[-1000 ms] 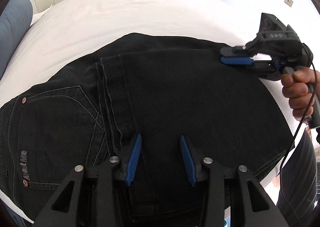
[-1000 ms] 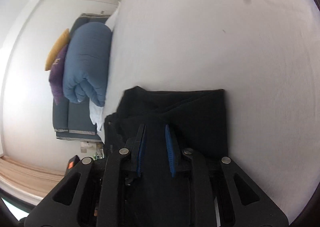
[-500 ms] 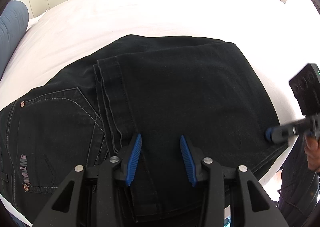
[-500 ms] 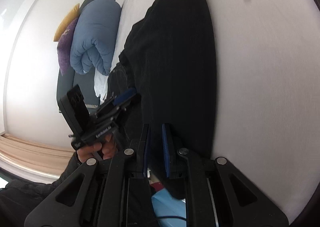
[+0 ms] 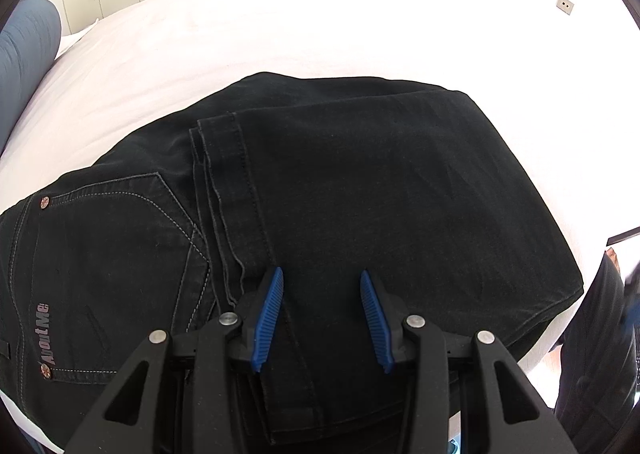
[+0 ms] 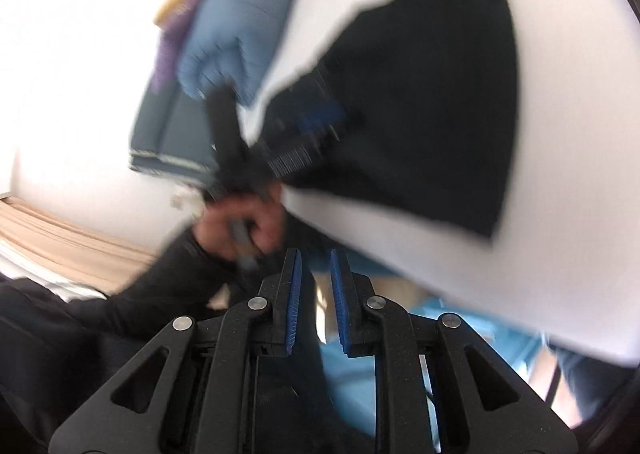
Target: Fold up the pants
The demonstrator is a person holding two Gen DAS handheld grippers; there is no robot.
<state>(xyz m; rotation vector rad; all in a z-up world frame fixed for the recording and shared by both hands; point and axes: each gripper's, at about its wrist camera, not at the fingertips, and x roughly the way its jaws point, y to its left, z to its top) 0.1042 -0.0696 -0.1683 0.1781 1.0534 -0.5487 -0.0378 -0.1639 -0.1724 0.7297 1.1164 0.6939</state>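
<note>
Sideways, "AboutMe" on pants pocket.

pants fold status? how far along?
Done: black jeans lie on the white bed, legs folded so the hems sit beside the back pocket.
In hand: nothing. Left hand-held gripper open above the denim; right hand-held gripper off the bed edge, nearly closed, empty.
Left: probably another fold.
</note>
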